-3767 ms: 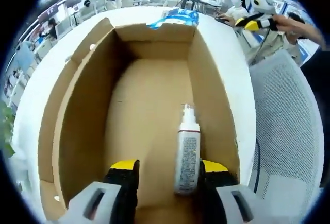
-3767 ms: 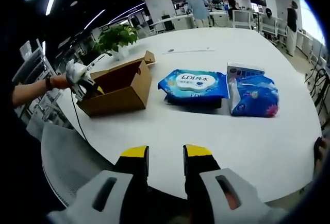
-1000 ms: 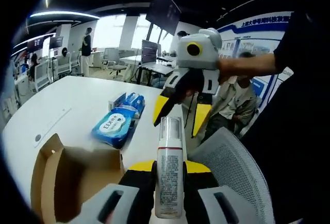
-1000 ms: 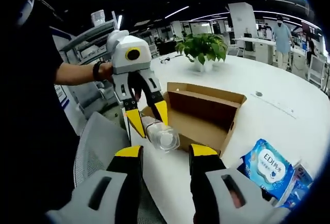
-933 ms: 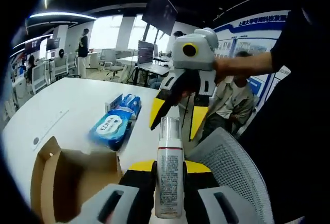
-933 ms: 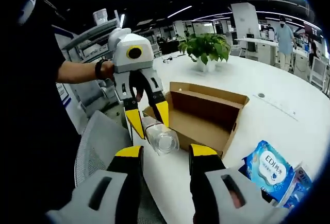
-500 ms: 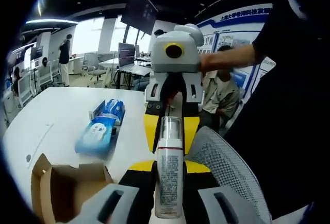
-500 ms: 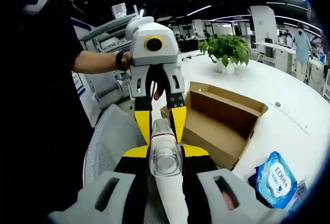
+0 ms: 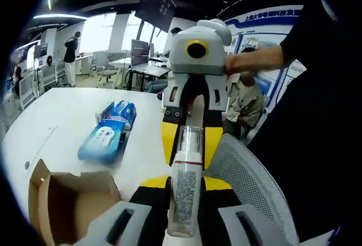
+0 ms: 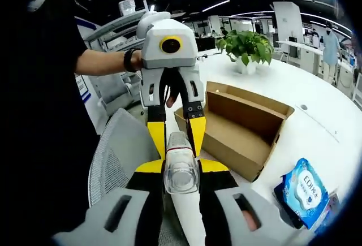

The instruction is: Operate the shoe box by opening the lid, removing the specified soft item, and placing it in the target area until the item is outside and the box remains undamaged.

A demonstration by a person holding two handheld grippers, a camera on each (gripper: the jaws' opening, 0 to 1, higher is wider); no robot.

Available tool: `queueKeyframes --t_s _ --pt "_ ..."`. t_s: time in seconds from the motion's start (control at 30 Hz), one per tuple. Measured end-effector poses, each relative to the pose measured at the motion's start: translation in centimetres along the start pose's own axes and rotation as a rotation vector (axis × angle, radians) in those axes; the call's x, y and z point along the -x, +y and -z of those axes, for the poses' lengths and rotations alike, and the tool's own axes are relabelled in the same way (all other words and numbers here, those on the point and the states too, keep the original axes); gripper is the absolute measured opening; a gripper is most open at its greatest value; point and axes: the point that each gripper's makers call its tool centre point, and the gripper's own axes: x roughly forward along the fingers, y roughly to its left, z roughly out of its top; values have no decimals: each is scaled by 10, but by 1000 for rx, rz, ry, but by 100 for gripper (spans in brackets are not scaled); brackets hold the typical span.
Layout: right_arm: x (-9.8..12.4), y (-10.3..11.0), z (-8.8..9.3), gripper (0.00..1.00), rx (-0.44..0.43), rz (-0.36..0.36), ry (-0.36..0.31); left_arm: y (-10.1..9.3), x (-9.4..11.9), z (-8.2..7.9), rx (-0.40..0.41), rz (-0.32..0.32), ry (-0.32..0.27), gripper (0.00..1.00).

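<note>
moved: since the earlier pictures the bottle (image 9: pixel 184 192) has left the shoe box (image 10: pixel 243 124) and is now held in the air between both grippers, above the table edge, near the box.
left gripper (image 9: pixel 185 185): its fingers pinch the lower body of the bottle.
right gripper (image 10: pixel 175 169): its yellow fingers (image 10: pixel 148 168) lie on both sides of the cap end; they seem to touch it, but a firm grip i cannot tell.
shoe box: open on the white table (image 10: pixel 317 127), looks undamaged.
beside the box: blue wipes pack (image 10: pixel 305 192).
handling: the bottle looks light, stiff, smooth plastic, so it may slip; better to hold the wide labelled body, not the clear cap (image 10: pixel 181 179).
</note>
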Motion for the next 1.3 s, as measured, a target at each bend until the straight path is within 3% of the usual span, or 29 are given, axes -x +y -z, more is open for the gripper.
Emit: queueKeyframes --t_s 0.1,0.27,0.4,0.47,0.8,0.93,1.3 --pt "6 -6 3 19 -11 25 -3 7 0 -2 44 -24 -35 21" --pt "20 -14 7 19 -31 56 -10 15 -2 1 56 -74 -44 22" --pt "31 -18 11 19 -49 91 -9 24 4 -6 119 -132 -123 25" --pt "36 -19 14 19 -62 103 -11 32 10 -8 165 -182 -180 25" --pt "57 -26 33 19 -116 160 -19 62 50 3 315 -404 -325 28" --pt "62 -29 37 19 -136 175 -28 72 67 10 354 -483 -358 28" --pt "73 -38 38 19 -128 193 -6 76 86 28 455 -556 -420 28"
